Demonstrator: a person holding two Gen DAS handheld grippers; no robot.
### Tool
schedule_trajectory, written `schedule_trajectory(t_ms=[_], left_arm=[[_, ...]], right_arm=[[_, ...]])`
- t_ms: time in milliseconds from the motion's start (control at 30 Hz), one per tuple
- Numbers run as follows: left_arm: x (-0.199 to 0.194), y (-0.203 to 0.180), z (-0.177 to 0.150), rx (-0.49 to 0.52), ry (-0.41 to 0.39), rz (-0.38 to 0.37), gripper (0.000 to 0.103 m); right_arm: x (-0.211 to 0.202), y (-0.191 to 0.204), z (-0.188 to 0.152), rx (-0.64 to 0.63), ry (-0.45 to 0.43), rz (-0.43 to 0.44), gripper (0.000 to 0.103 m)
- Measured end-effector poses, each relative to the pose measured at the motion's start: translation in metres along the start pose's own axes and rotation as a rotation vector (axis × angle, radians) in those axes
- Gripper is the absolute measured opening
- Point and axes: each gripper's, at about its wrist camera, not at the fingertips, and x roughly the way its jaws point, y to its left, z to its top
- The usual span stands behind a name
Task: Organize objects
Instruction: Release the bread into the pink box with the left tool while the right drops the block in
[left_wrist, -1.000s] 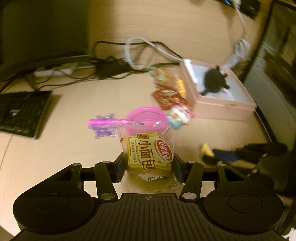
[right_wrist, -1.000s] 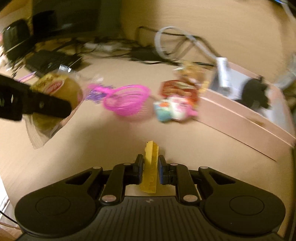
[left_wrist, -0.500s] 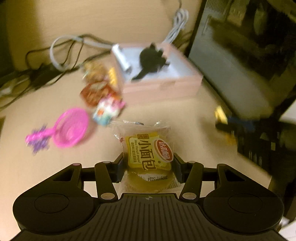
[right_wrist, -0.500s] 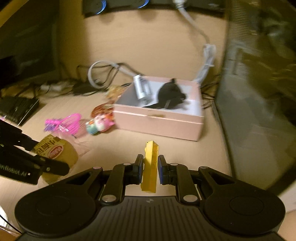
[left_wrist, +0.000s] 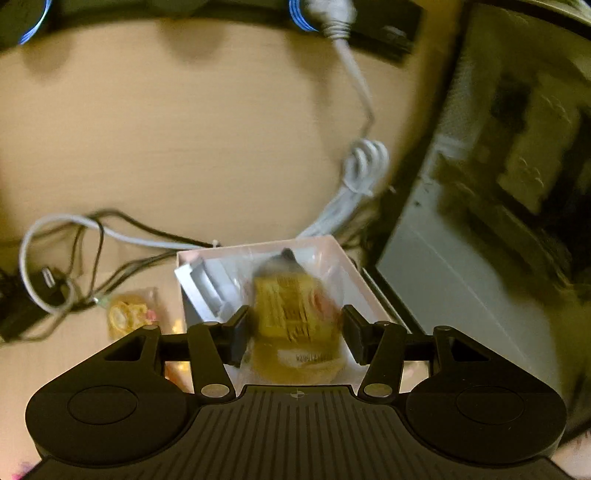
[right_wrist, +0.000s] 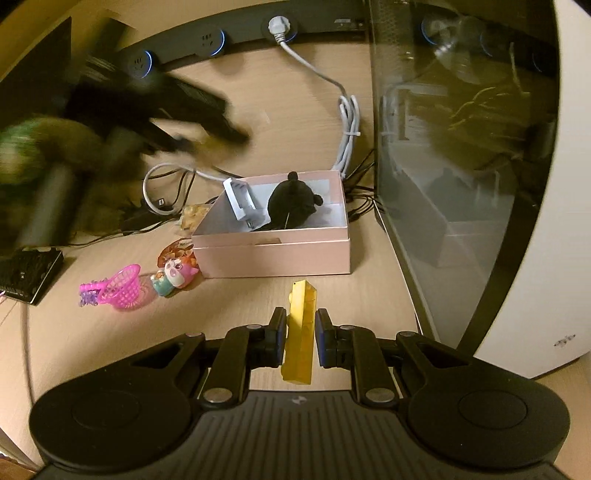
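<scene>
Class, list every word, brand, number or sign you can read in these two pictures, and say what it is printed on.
None is readable.
Bread packet: yellow label and a white code strip, both blurred.
White case: small grey mark low on its side, too small.
Black device at left: pale mark, too small.

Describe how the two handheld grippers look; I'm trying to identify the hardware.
Both look alike: the left gripper and right gripper are matte black, with a ribbed plate nearest the camera, two rounded lobes bearing oval recesses, and angled link arms with silver rivets leading to two flat fingers. The right one's pads show blue edging. No cables, sleeves or hands can be made out clearly.
</scene>
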Motion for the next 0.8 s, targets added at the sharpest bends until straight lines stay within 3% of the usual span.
schedule_trajectory(t_ms=[100,200,333,500,700,733,800], left_arm=[[-0.006,0.016,0.002,-0.12,-0.092,-0.04,0.056],[-0.027,0.023,-0.006,-0.098,-0.127,-0.001,0.056],[-0.074,0.045,-0.042,-0.027,-0.149,0.039,0.056],[-0.12,0.074,-0.109,0.086,-0.066,0.122,0.056],[-0.137,0.11,-0.164,0.036,0.057,0.212,0.056],[-0.14,0.114,-0.17,0.041,0.074,0.223,0.056],[-0.146,0.119,-0.176,0.072,0.082,0.252,0.056]], right_arm=[[-0.001,0.001,0.001,-0.007,-0.006,-0.009,0.016],[0.002,-0.002,0.005,0.001,0.003,-0.009,0.016],[0.014,-0.008,0.016,0.033,0.027,0.022,0.016],[0.03,-0.006,0.064,0.014,-0.013,0.054,0.016],[0.072,0.01,0.147,-0.032,-0.134,0.006,0.016],[0.085,0.012,0.154,-0.035,-0.126,-0.007,0.019],[0.112,0.015,0.162,-0.048,-0.068,-0.029,0.052]])
